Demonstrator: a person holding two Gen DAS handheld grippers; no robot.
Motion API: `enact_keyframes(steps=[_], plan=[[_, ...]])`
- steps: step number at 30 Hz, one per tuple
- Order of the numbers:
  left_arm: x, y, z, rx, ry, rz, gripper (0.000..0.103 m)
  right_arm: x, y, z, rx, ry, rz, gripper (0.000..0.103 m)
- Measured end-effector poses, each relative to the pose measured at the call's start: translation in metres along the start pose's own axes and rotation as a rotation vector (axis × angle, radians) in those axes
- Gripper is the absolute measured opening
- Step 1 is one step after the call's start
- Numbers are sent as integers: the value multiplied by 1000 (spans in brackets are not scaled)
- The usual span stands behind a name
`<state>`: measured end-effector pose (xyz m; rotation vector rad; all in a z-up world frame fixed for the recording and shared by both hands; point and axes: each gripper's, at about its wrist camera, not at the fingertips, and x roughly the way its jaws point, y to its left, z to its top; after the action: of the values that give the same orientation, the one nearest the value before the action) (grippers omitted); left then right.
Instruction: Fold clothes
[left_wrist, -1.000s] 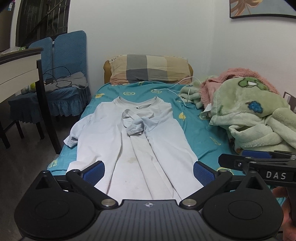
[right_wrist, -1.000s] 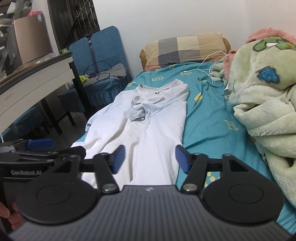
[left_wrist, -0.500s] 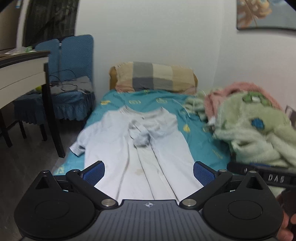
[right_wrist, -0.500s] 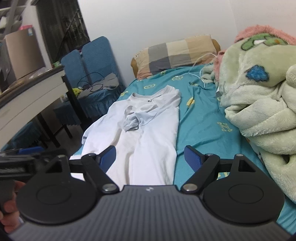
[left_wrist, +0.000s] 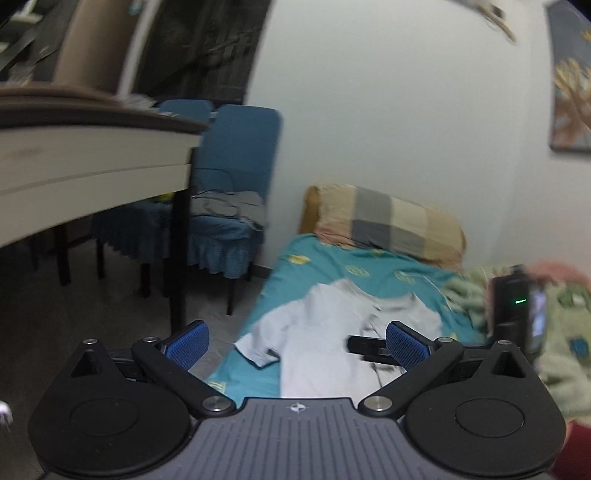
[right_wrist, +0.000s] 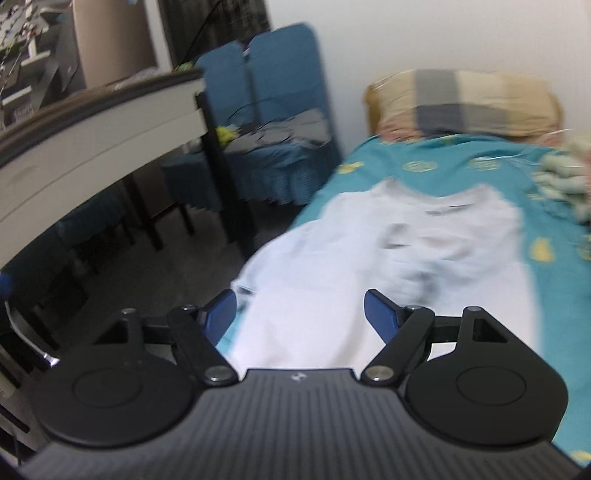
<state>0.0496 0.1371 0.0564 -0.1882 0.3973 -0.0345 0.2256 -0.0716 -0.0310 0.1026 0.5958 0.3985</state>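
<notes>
A white short-sleeved shirt (left_wrist: 325, 332) lies spread face up on the teal bed sheet (left_wrist: 325, 266), collar toward the pillow, with a crumpled fold at its chest (right_wrist: 417, 254). My left gripper (left_wrist: 297, 343) is open with nothing between its blue pads, held back from the shirt's lower left part near the bed's left edge. My right gripper (right_wrist: 301, 314) hovers over the shirt's left side. Its jaws are closing slightly but still stand wide, with nothing between them. The right gripper's black body (left_wrist: 517, 314) shows in the left wrist view, above the shirt's right side.
A white desk with dark legs (left_wrist: 92, 162) and two blue-covered chairs (left_wrist: 229, 206) stand left of the bed, across a strip of floor. A checked pillow (right_wrist: 461, 99) lies at the head. A green blanket (left_wrist: 565, 332) is heaped along the bed's right side.
Both views have swung left and blurred. The left gripper has shifted toward the bed's left edge and rolled. The right gripper has moved across over the shirt's left half. Both stay open.
</notes>
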Motion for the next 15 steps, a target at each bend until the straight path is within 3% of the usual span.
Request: enact_keyframes(steps=[3,8,12,15], plan=[[8,23,-1,-80,-10,27,103,64,29,9,-43,43,22,68],[28,27,-7,-62,21,39,103,147,68,4,-221,119,23,64],[40,27,-10,-63,39,23,103,184,88,-8,-394,191,6,61],[45,27,-14,-58,53,20,103,197,92,-10,-466,222,-52,31]])
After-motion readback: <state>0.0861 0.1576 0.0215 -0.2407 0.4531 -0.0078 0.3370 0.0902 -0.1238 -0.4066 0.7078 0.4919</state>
